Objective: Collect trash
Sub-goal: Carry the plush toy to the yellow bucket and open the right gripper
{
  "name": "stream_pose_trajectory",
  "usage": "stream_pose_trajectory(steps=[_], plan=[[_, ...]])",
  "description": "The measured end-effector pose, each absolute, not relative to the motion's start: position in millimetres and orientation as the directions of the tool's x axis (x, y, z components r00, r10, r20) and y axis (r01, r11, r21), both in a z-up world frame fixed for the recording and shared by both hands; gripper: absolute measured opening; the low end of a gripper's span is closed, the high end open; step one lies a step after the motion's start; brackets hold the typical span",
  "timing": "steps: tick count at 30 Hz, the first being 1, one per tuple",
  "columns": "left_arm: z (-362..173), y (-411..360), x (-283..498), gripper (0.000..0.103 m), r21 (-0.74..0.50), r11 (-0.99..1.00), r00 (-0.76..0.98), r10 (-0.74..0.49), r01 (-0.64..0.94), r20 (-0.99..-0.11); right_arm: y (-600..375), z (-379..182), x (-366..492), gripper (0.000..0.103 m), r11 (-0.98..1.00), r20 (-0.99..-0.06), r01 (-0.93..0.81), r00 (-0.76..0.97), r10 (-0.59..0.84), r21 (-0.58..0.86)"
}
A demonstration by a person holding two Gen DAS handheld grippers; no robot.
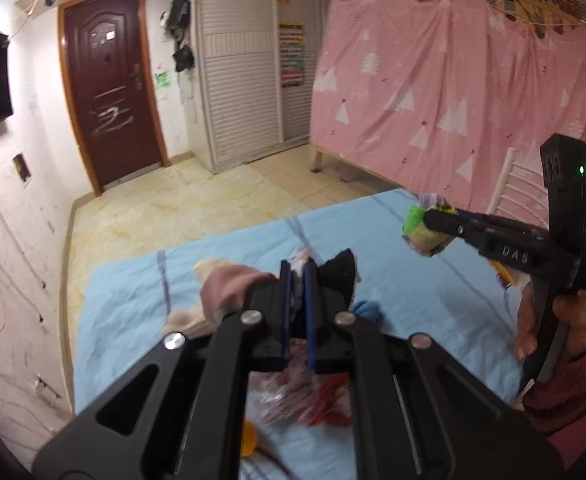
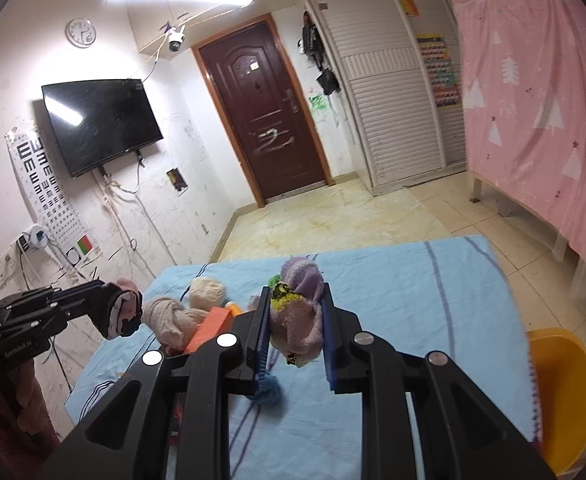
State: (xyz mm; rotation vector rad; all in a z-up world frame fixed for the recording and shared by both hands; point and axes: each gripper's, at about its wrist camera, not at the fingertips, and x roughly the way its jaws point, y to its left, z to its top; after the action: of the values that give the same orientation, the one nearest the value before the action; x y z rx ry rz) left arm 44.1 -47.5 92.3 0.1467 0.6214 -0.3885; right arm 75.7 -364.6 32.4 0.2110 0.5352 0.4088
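Two grippers are showing, one per hand. The left gripper (image 1: 299, 280) is clamping a dark and pink cloth bundle (image 2: 123, 314), its blue pads nearly together on the fabric; it is hanging at 9 o'clock in the right wrist view, off the table's left edge. The right gripper (image 2: 296, 320) is squeezing one purple and pink knitted bundle (image 2: 299, 312) with a yellow-black patch, held clear above the blue tablecloth (image 2: 413, 300).

Items lying on the cloth, counted: one beige knitted bundle (image 2: 169, 316), one cream yarn ball (image 2: 207, 290), one orange box (image 2: 209, 330) touching the beige bundle, one small blue pom-pom (image 2: 269, 390) at 6 o'clock below the right gripper, and one clear wrapper with red print (image 1: 305, 400) directly beneath the left gripper.

One yellow bin (image 2: 561, 396) is standing at 4 o'clock, just beside the table's right edge.
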Motion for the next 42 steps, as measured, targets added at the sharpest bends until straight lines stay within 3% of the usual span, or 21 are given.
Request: stream_pose_trajectory(steps=[12, 22, 42], plan=[[108.3, -167.3, 78.1, 0.005, -0.040, 0.817, 0.640, -0.479, 0.575, -0.601, -469.4, 29.4, 45.8, 0.016, 0.948, -0.429, -0.128, 0.868, 0.250, 0.292], [84.2, -281.4, 103.7, 0.005, -0.132, 0.725, 0.481, -0.570, 0.676, -0.666, -550.7, 9.5, 27.8, 0.016, 0.963, -0.454, 0.054, 0.888, 0.075, 0.264], [21.1, -398.4, 134.7, 0.007, -0.230, 0.683, 0.310, -0.571, 0.693, -0.760, -604.7, -59.6, 41.6, 0.017, 0.930, -0.556, 0.152, 0.829, 0.065, 0.336]])
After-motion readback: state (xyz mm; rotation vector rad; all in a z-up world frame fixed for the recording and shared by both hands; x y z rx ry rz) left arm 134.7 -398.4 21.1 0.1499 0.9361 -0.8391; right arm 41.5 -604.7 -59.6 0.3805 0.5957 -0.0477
